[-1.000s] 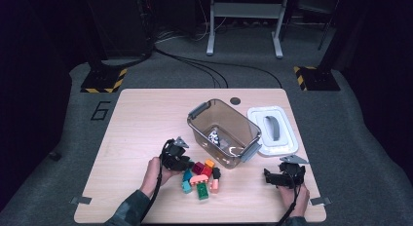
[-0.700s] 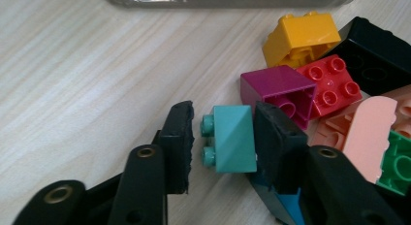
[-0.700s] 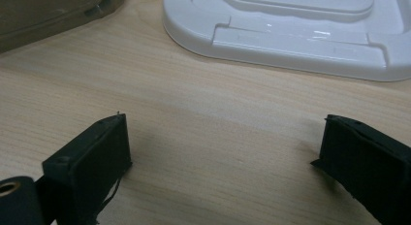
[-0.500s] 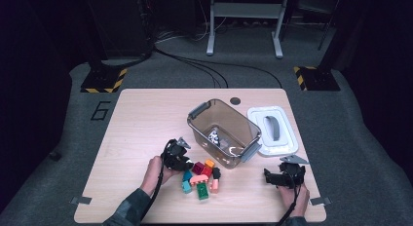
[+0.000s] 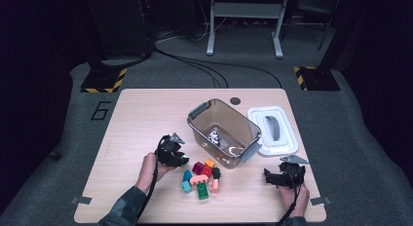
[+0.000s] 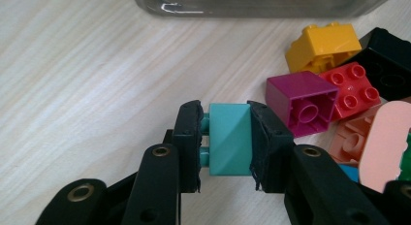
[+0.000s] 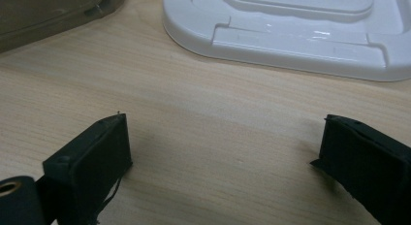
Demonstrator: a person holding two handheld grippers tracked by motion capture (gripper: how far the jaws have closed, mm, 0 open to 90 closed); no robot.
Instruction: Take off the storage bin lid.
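Note:
My left gripper is shut on a teal brick, its pads pressing both sides, studs pointing toward the left jaw. In the high view the left gripper sits left of a pile of bricks. Beside the held brick lie a magenta brick, a red brick, a yellow brick and a black brick. My right gripper rests open over bare wood; in the high view the right gripper stays near the table's front right. A clear bin stands mid-table.
A white lid with a grey handle lies right of the bin, its rim just ahead of the right jaws. A pink piece lies at the pile's near side. The table's left half is bare wood.

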